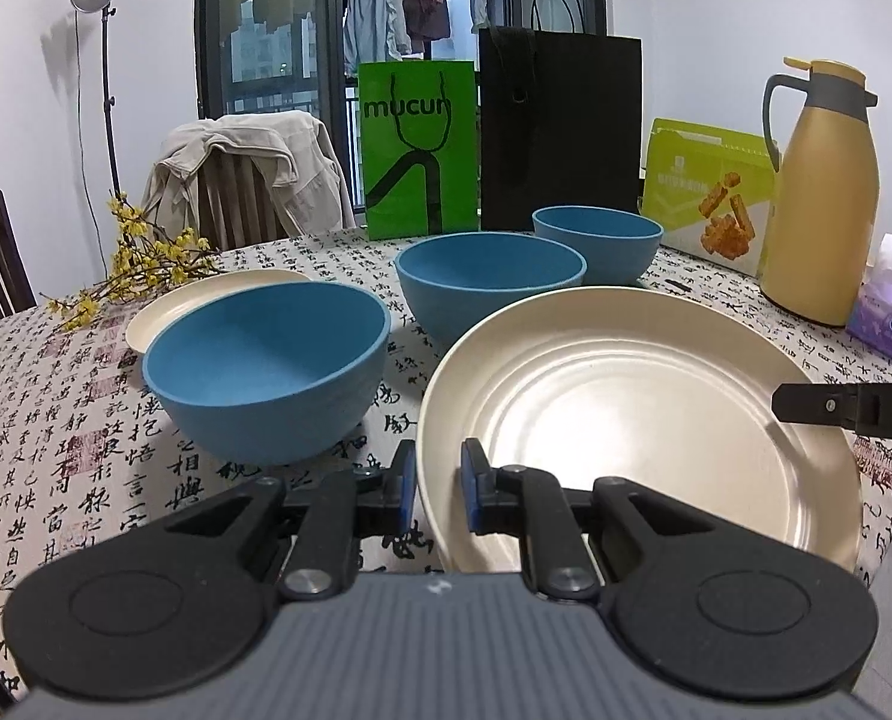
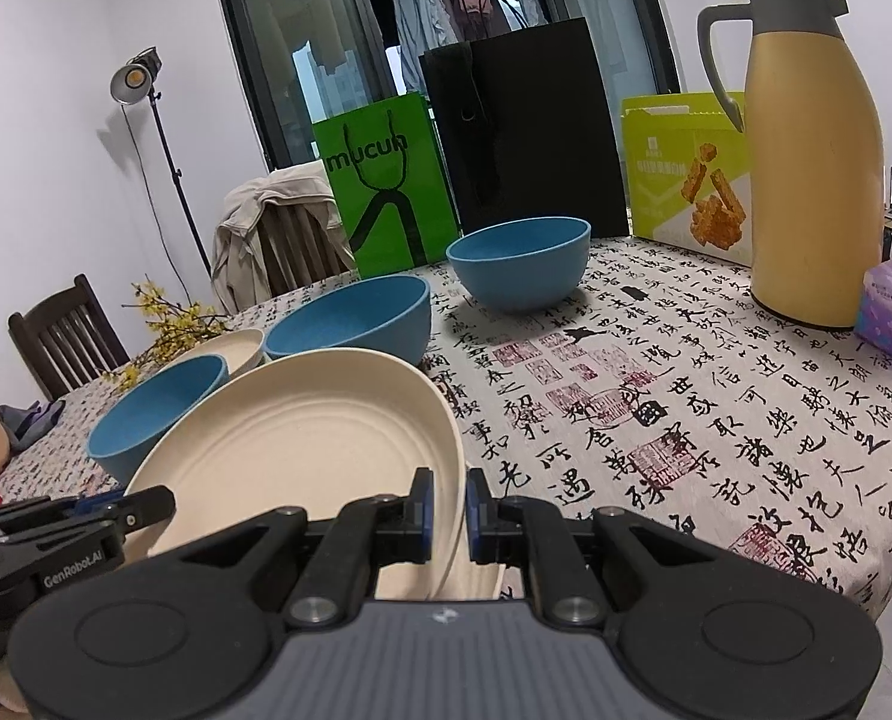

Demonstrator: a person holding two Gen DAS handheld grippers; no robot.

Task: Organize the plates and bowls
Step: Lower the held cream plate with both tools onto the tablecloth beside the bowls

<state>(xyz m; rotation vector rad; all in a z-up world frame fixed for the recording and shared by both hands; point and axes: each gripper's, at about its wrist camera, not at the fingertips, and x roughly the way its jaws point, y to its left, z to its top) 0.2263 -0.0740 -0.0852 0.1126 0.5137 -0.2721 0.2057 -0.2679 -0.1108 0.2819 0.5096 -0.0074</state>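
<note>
Left wrist: calligraphy-print tablecloth [image 1: 56, 450], dining room

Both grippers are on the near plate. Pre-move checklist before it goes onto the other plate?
1. Left gripper shut on the near plate's rim: ok.
2. Right gripper shut on the opposite rim: ok.
3. Plate clear of the cloth: cannot tell; it tilts in the right wrist view.
4. Far plate empty: cannot tell; the near bowl hides part of it.
5. Path to the far plate clear: not ok; that bowl stands between.
6. Other bowls upright, apart: ok.
</note>
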